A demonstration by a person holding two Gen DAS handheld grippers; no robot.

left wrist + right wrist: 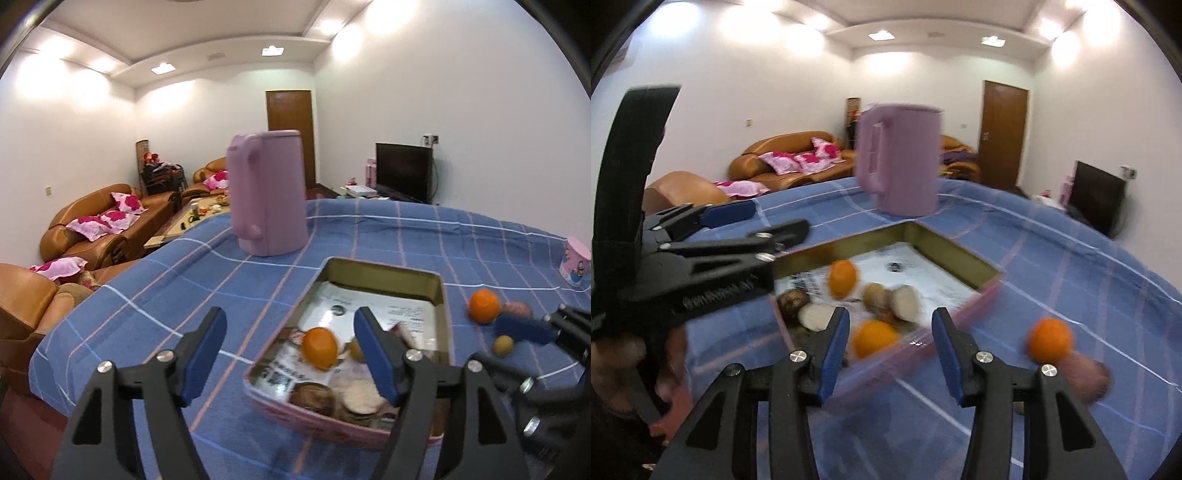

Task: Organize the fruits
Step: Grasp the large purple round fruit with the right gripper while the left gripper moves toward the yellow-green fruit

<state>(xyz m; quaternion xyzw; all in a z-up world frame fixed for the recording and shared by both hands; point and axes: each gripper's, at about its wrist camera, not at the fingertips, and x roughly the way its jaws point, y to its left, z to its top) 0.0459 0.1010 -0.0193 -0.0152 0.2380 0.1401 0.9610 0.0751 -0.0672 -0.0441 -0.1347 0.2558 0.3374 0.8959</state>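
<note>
Now, left gripper [290,354]: you are holding its fingers spread wide with nothing between them, low in the frame over the near end of the tin [384,266].
Right gripper [890,349]: you are keeping it spread and empty too, lower centre of the right view, aimed at the tin's near wall.
Fruit in the tin: one orange [320,348] is sitting blurred between your left fingers' line of sight; the right view is showing two oranges there among brown, cut-looking pieces.
Fruit outside: another orange [1050,340] is lying on the blue cloth [155,295], lower right, touching a reddish-brown fruit [1087,376].
Risk: both views are smearing, so you are likely moving fast; closing now could nudge the round orange away or clip the tin's rim.
Kettle [266,192]: it is standing behind the tin, well apart.
</note>
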